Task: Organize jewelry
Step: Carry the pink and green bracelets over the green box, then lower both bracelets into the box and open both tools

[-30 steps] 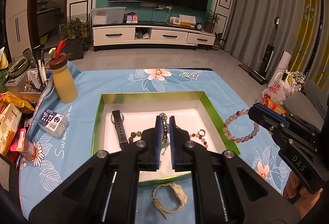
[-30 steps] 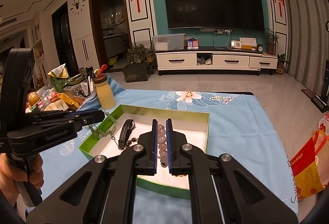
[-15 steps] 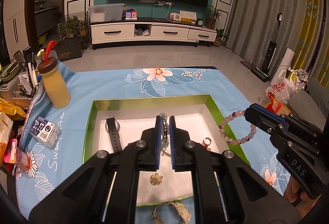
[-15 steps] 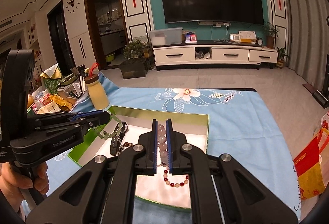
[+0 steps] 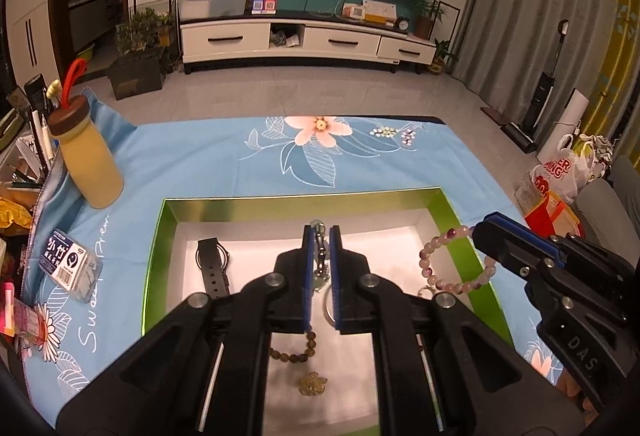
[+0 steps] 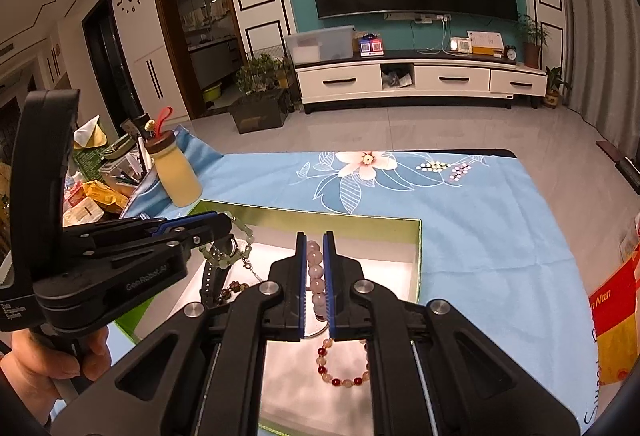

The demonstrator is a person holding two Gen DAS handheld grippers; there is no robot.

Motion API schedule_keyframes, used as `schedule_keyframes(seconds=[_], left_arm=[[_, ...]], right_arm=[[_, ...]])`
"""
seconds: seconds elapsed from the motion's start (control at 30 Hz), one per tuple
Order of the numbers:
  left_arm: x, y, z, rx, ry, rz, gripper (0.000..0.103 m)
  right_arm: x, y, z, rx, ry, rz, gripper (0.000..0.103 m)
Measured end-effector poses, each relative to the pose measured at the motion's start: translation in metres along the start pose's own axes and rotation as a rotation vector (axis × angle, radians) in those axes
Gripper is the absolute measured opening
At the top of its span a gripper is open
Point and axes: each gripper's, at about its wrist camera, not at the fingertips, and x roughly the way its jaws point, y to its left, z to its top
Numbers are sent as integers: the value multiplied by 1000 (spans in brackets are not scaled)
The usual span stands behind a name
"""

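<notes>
Blue floral tablecloth (image 5: 224, 164): covers the table, carries everything below.

Green box (image 5: 154, 260): open, white-lined, centre of the cloth. A second ago it lay further ahead of both cameras; both grippers have since come forward and down and now stand over its interior, so the drop-off looks close.

Yellow bottle (image 5: 90, 164): upright at the box's far-left corner, clear of the work.

Left gripper (image 5: 320, 268): jaws pressed together on the pale green bead chain (image 6: 224, 256), which hangs from the tips over the left half of the box. Clasp end dangles; whether it already touches the liner is hard to tell.

Right gripper (image 6: 314, 276): jaws pinched on the pink bead bracelet (image 5: 452, 260), the loop hanging over the box's right edge, not yet lowered in.

Already in the box, 4 pieces:
- black watch (image 5: 212, 268), flat along the left side;
- brown bead bracelet (image 5: 298, 352), near centre;
- red and amber bracelet (image 6: 344, 372), right of centre;
- gold flower pendant (image 5: 312, 384), near front.

Judgement: 2 pieces are still in hand; release comes next, onto bare liner apart from the 4, to avoid tangling.
</notes>
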Motion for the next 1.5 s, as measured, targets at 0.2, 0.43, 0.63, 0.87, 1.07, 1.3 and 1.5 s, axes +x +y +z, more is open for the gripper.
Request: schedule_keyframes(seconds=[0.2, 0.43, 0.63, 0.87, 1.07, 1.3, 1.5], left_arm=[[15, 6, 2, -16, 30, 2, 7], [25, 8, 3, -18, 53, 5, 7], [32, 10, 5, -27, 74, 6, 7], [42, 9, 5, -29, 100, 13, 7], [49, 6, 9, -27, 112, 25, 7], [48, 4, 11, -24, 107, 45, 24], [23, 10, 7, -24, 71, 59, 57]], right_arm=[[16, -4, 1, 15, 34, -1, 7], [31, -13, -1, 45, 77, -3, 7], [39, -21, -1, 70, 101, -5, 7], [48, -27, -1, 98, 126, -7, 7], [56, -29, 3, 117, 133, -11, 7], [60, -36, 3, 151, 147, -12, 13], [41, -39, -5, 148, 130, -11, 23]])
